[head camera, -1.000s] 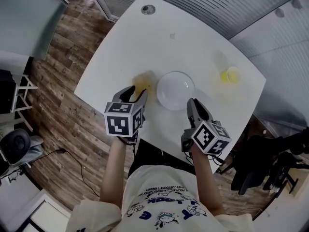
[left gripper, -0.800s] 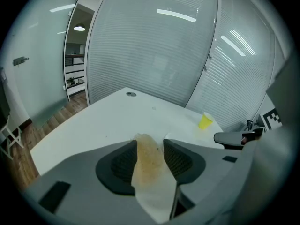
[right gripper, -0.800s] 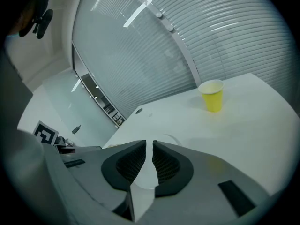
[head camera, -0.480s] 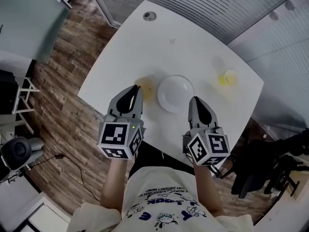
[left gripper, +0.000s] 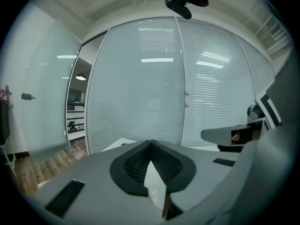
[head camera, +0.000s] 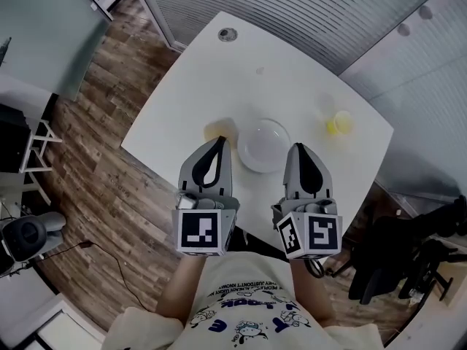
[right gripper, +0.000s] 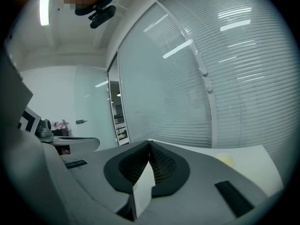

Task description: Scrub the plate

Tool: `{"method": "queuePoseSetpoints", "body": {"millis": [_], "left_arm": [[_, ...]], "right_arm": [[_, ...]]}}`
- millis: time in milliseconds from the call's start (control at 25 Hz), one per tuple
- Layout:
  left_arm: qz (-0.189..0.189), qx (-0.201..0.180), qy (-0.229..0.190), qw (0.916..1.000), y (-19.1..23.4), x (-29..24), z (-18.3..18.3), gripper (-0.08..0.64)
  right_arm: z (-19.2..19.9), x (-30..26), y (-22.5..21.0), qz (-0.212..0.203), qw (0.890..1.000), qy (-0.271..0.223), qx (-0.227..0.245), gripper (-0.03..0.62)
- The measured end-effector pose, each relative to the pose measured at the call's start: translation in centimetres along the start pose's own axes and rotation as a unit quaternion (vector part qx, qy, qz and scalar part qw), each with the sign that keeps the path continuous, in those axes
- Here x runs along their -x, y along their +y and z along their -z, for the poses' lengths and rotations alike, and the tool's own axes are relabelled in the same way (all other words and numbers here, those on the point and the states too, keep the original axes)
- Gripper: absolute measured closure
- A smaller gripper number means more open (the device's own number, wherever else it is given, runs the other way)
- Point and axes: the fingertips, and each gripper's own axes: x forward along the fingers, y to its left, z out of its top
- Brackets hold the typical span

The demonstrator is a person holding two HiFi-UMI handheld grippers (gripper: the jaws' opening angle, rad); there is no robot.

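Observation:
A white round plate [head camera: 264,144] lies on the white table [head camera: 284,71], near its front edge. A yellowish-brown sponge-like pad [head camera: 219,129] sits just left of the plate. My left gripper [head camera: 219,141] is held above the table's near edge, its tip over the pad, jaws shut and empty. Level with it on the right, my right gripper [head camera: 298,147] points at the plate's right rim, also shut with nothing held. In the left gripper view the left gripper [left gripper: 150,142] has its pads meeting. The right gripper [right gripper: 149,143] looks the same in its own view. Both views look level over the table.
A small yellow cup [head camera: 338,123] stands at the table's right and appears as a yellow blob [right gripper: 226,159] in the right gripper view. A round cable hole [head camera: 228,34] sits at the far corner. Wood floor surrounds the table; black chairs [head camera: 394,261] stand to the right.
Both grippers have drawn back toward the person and levelled out side by side. Their jaws, open a second ago, have closed on nothing.

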Motion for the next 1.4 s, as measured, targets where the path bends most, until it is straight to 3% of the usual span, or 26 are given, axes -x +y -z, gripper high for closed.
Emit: {"method": "queuePoseSetpoints", "body": {"millis": [720, 1400], "left_arm": [[0.005, -0.017, -0.019, 0.9997, -2.5, -0.3, -2.0, 0.536], [-0.005, -0.033, -0.026, 0.9991, -2.6, -0.6, -2.8, 0.537]], "right_arm": [[-2.6, 1.4, -0.7, 0.013, 0.998, -0.04, 0.044, 0.597], [-2.5, 1.0, -1.1, 0.018, 0.998, -0.044, 0.045, 0.597]]}}
